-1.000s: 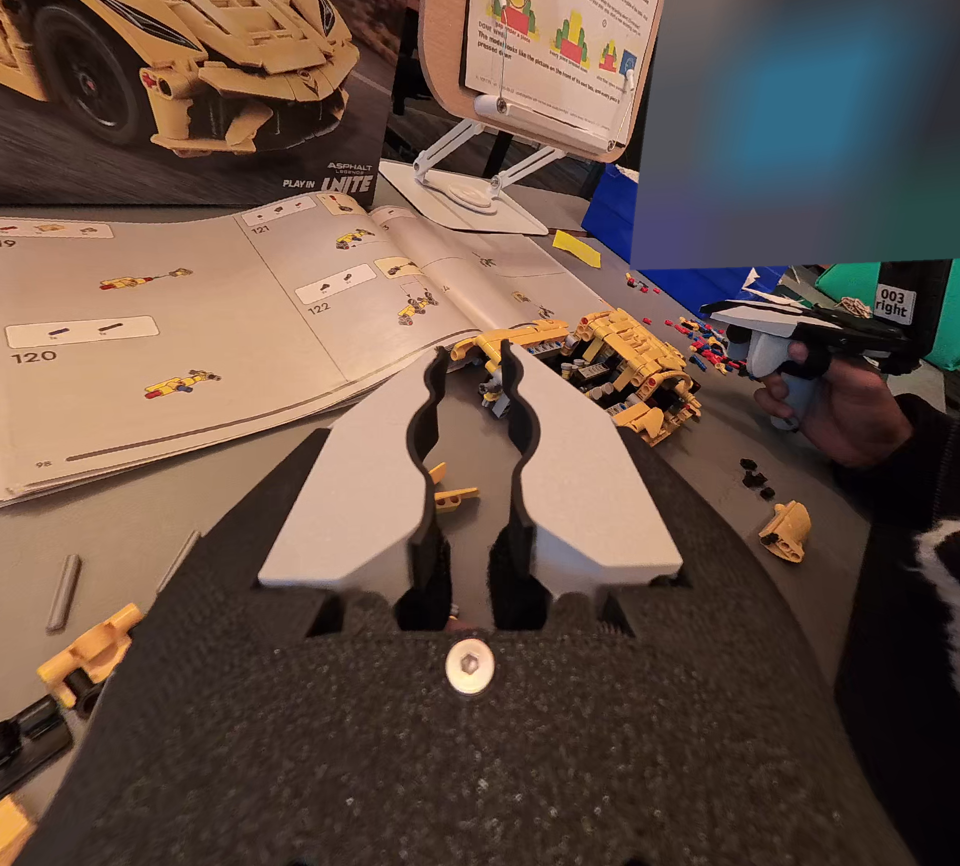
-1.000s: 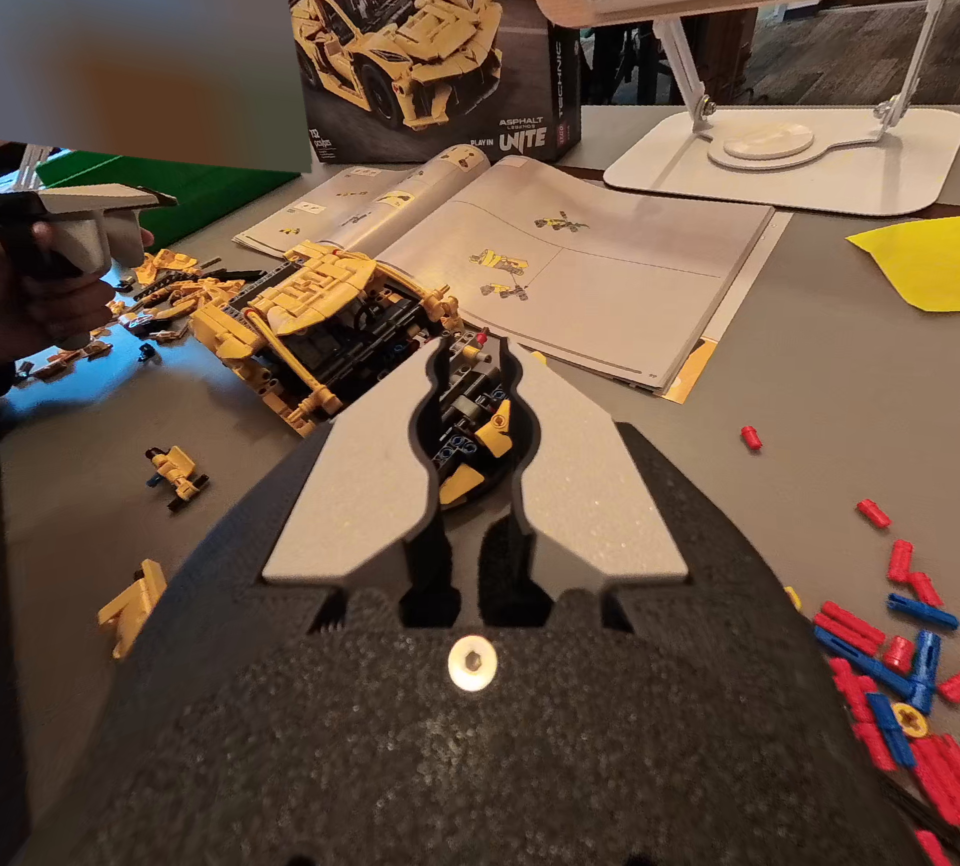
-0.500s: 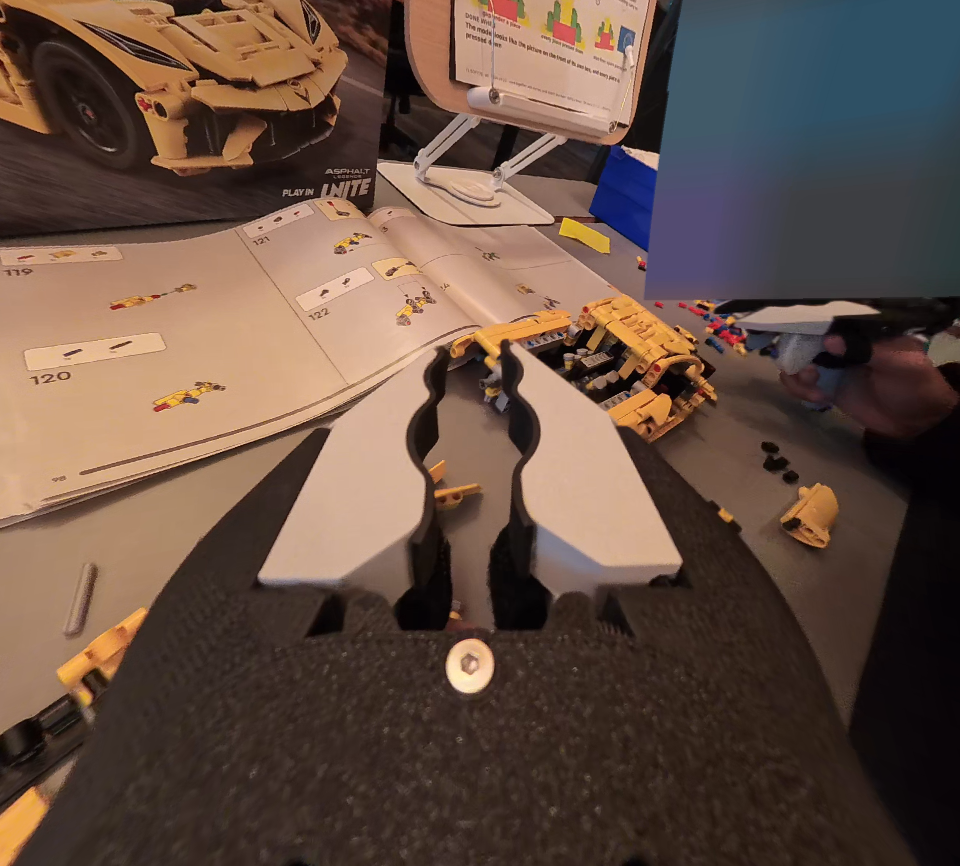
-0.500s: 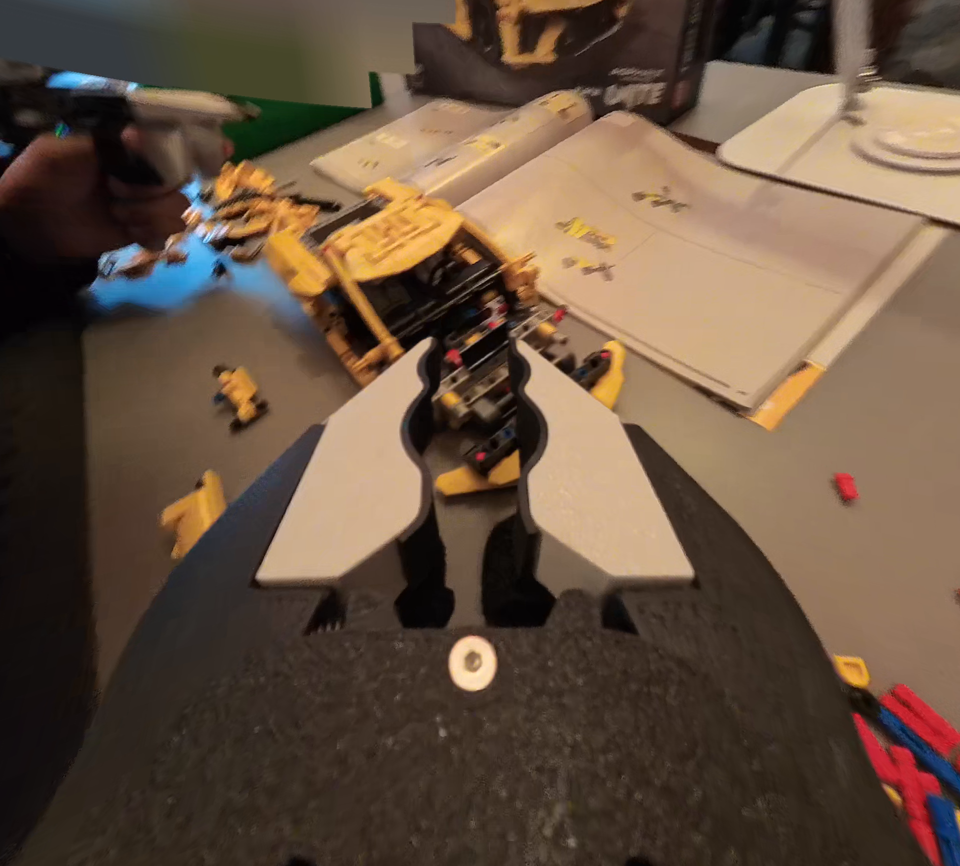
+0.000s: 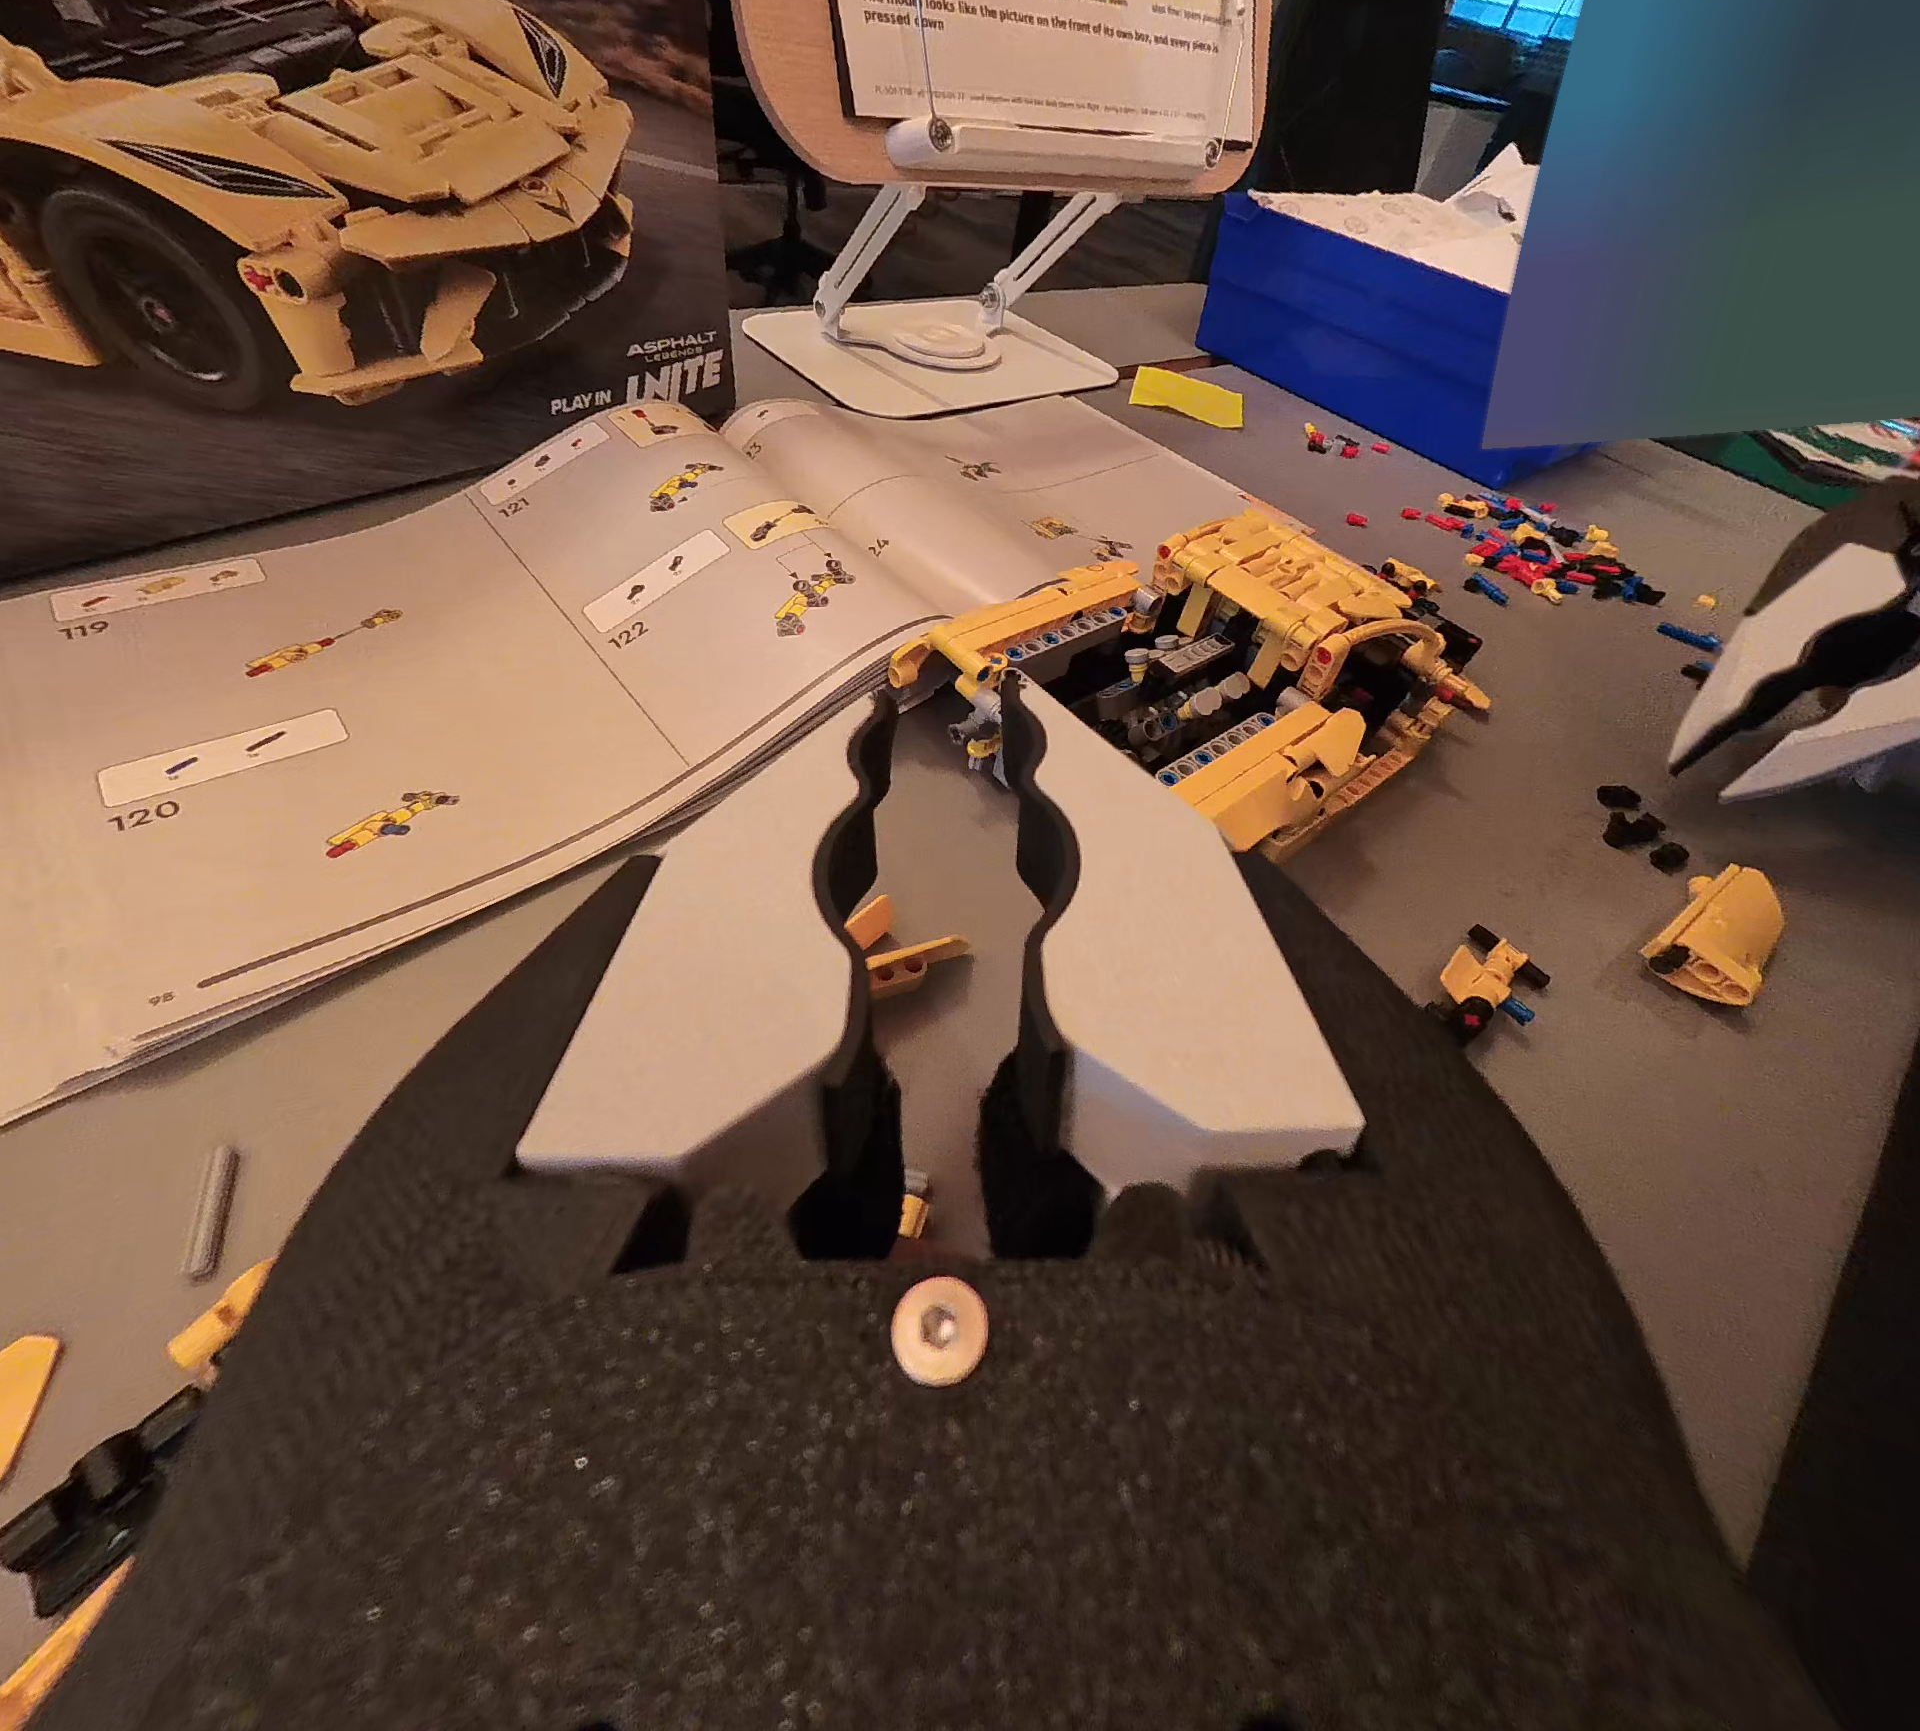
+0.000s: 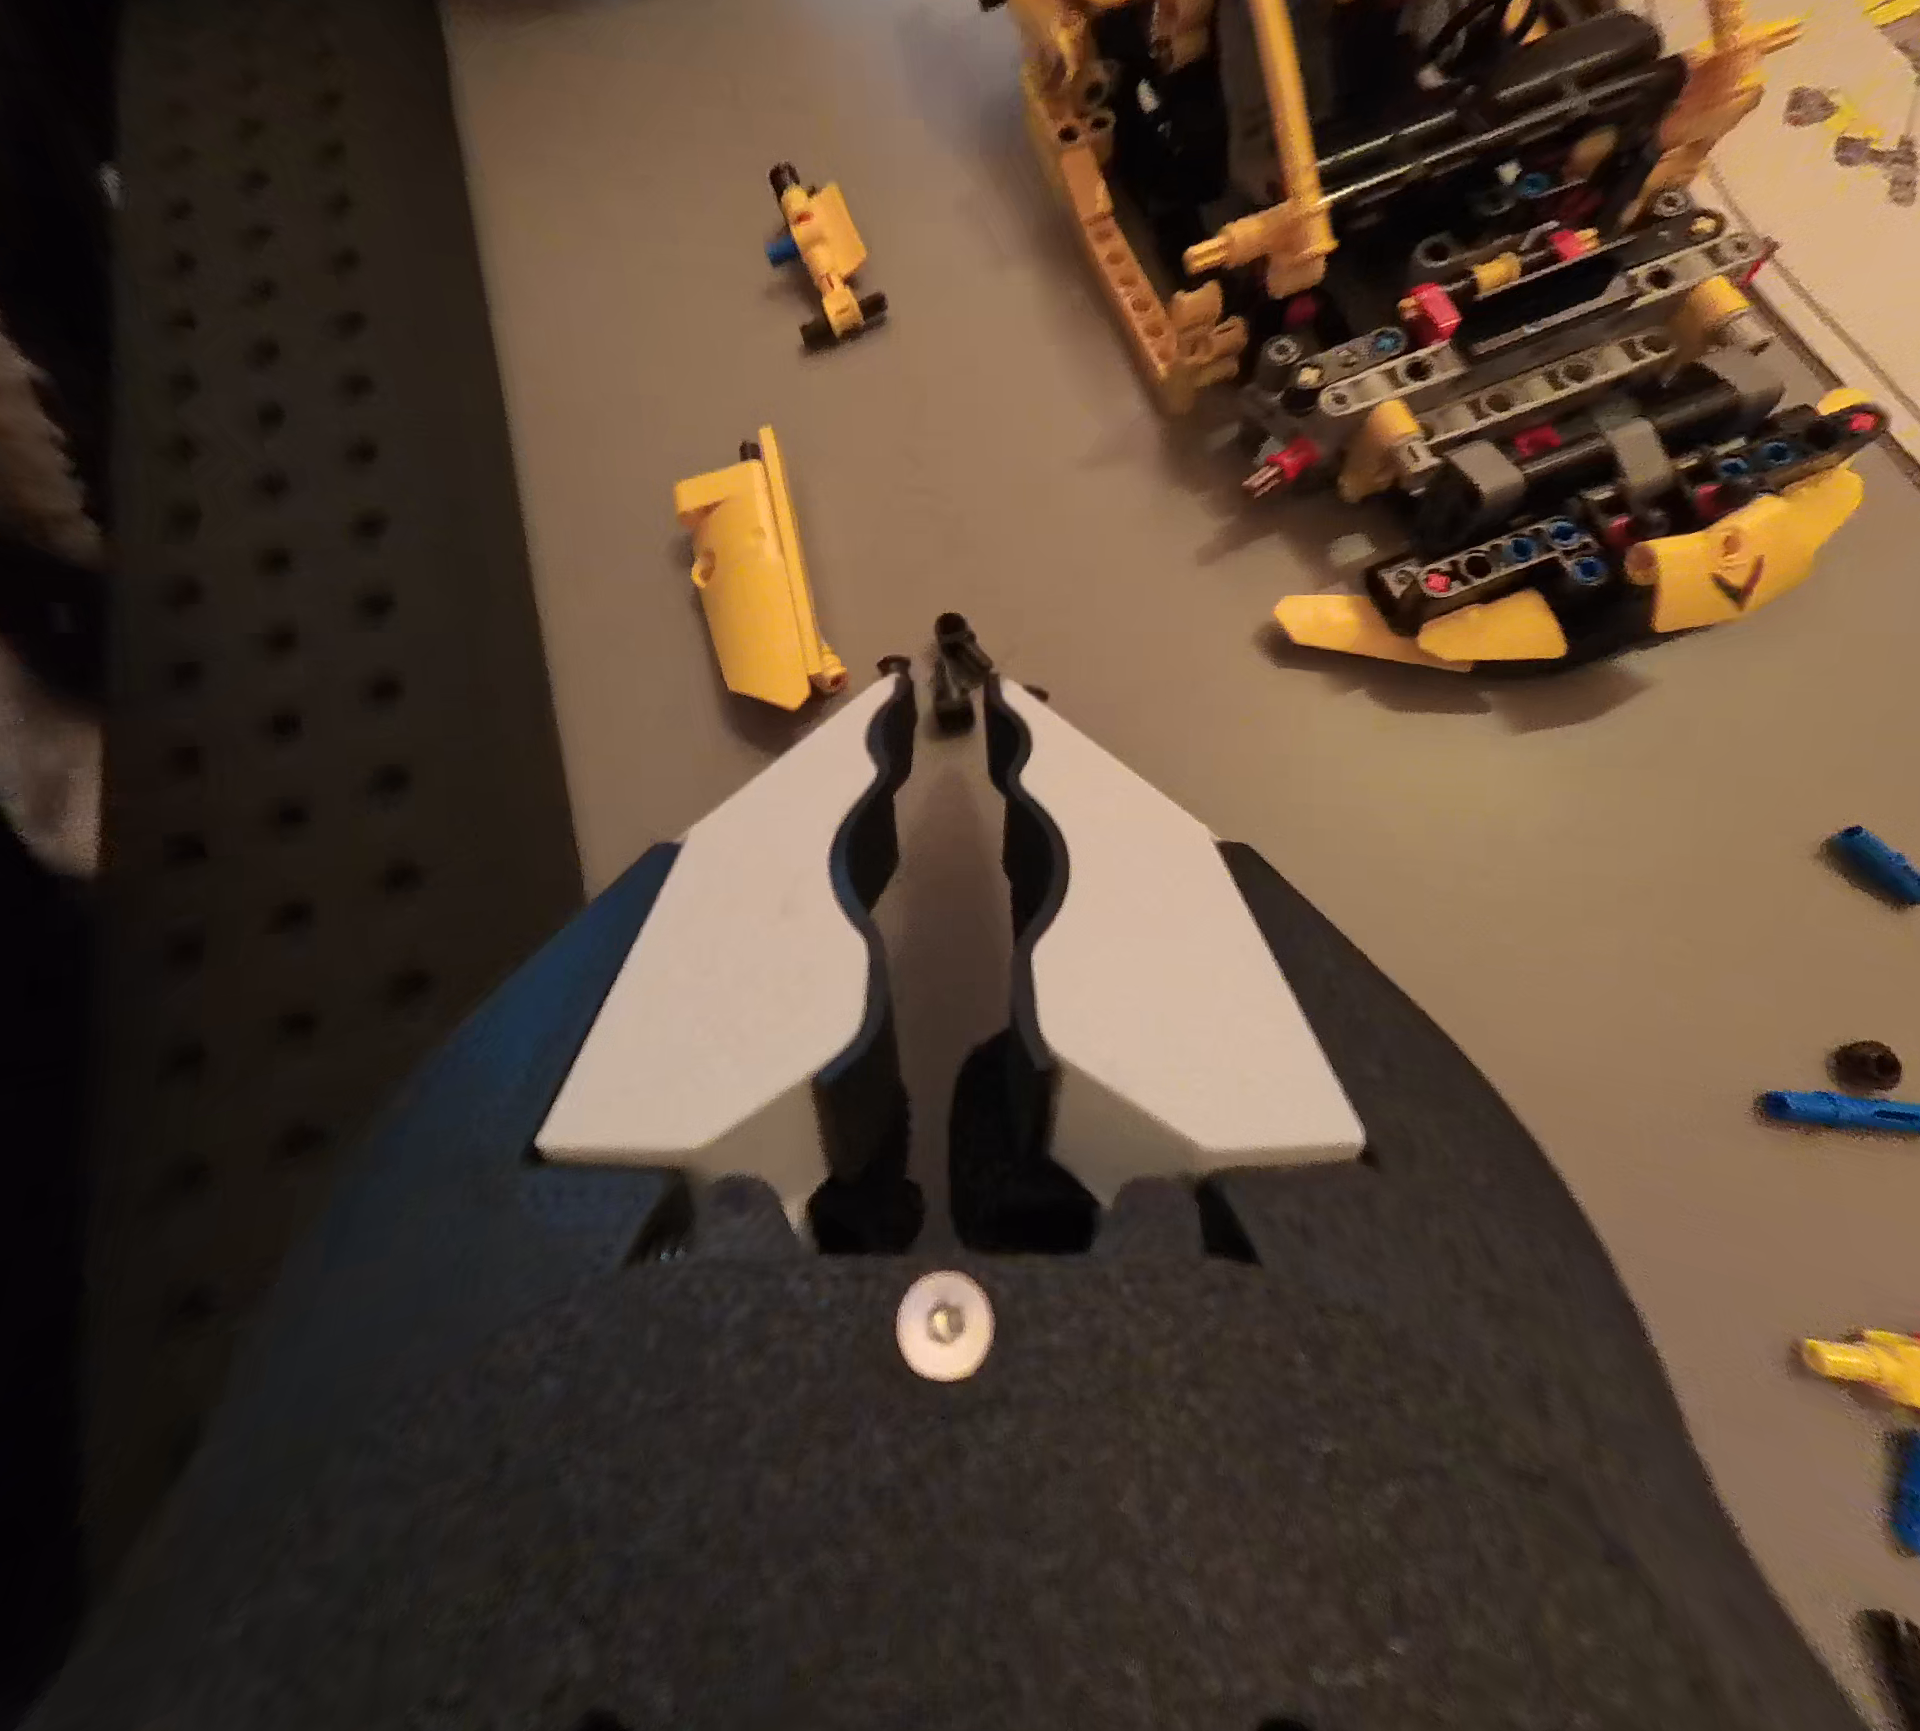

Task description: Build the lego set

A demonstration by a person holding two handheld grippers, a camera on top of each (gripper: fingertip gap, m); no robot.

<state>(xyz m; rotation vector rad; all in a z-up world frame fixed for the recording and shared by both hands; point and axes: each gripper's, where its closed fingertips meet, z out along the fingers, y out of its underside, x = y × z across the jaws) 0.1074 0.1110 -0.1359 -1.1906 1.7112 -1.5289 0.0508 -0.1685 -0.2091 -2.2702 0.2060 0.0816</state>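
Yellow and black, the half-built car (image 5: pixel 1226 684) lies on the grey surface (image 5: pixel 1558 1162) against the open manual (image 5: pixel 416 694). Just short of it hover the left tongs (image 5: pixel 940 715), narrowly parted and empty, above two small yellow bits (image 5: pixel 904 954). Off to the car's side, the right tongs (image 6: pixel 948 694) point down with a narrow gap, a black pin (image 6: pixel 954 658) at their tips; whether they grip it is unclear. Beside them lies a yellow panel (image 6: pixel 748 580).

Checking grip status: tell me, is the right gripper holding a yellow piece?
No, the right gripper is open, with only small black pins on the table at its tips.
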